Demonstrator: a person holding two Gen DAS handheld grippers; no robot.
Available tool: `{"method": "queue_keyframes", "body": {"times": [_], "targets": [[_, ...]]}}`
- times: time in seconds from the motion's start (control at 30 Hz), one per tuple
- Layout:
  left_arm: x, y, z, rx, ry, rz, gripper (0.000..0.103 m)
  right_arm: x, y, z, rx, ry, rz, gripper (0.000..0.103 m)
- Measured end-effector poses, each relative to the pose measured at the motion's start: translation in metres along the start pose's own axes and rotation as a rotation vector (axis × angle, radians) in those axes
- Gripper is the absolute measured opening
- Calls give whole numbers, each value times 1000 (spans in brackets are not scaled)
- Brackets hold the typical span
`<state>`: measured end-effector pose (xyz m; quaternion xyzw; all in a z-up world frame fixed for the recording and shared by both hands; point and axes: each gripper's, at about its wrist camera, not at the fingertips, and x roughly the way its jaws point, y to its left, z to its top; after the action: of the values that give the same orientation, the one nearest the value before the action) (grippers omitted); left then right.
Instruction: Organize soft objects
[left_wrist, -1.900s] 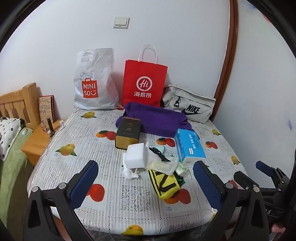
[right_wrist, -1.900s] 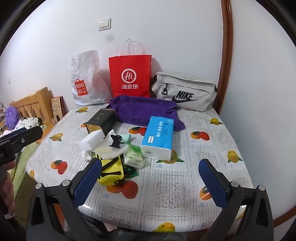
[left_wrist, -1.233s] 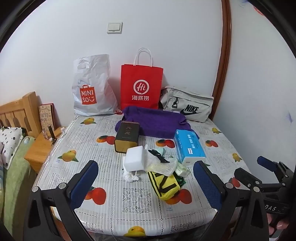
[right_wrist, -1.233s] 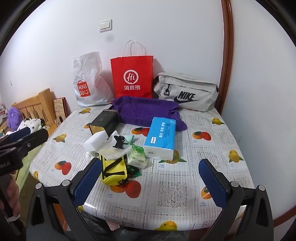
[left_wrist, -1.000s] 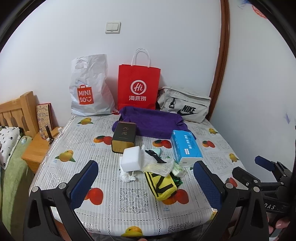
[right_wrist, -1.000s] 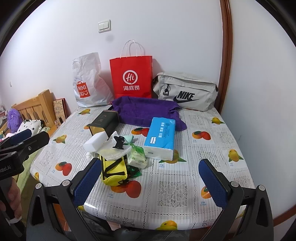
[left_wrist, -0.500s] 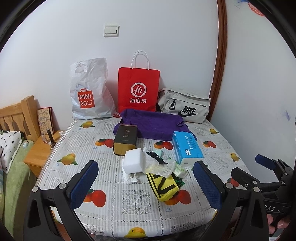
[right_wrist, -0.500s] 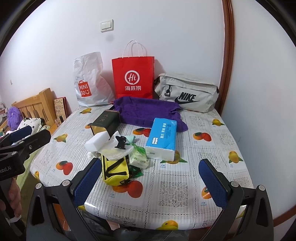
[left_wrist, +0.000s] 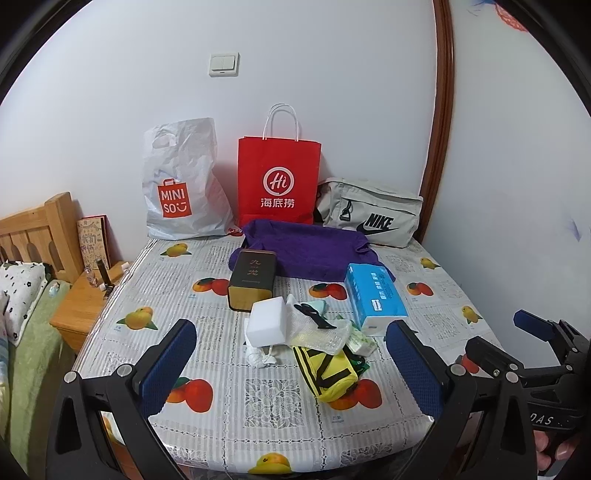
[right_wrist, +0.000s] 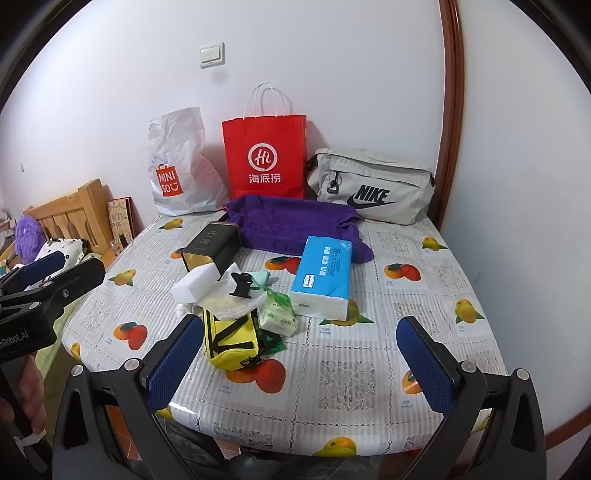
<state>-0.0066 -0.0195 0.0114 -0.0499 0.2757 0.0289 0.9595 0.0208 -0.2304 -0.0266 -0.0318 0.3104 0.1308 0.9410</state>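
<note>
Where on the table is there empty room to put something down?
Bare cloth lies along the table's near edge, right of the yellow pouch, and between the blue tissue pack and the right wall. It is crowded in the middle around the white block and black tin.

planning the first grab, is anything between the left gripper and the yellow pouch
Nothing blocks the way in: the left gripper is open, with bare tablecloth before the yellow pouch. But a bubble-wrap bag lies over the pouch's far end.

I'm looking into a home bedroom: a slatted wooden headboard (left_wrist: 29, 236), a low wooden bedside cabinet (left_wrist: 79, 306), and a dotted white pillow (left_wrist: 20, 291).
</note>
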Motion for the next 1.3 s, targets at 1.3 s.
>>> {"method": "queue_keyframes", "body": {"times": [1.3], "targets": [[8, 9, -7, -3, 2, 18, 103, -3, 3, -1, -3, -12, -4, 103]]}}
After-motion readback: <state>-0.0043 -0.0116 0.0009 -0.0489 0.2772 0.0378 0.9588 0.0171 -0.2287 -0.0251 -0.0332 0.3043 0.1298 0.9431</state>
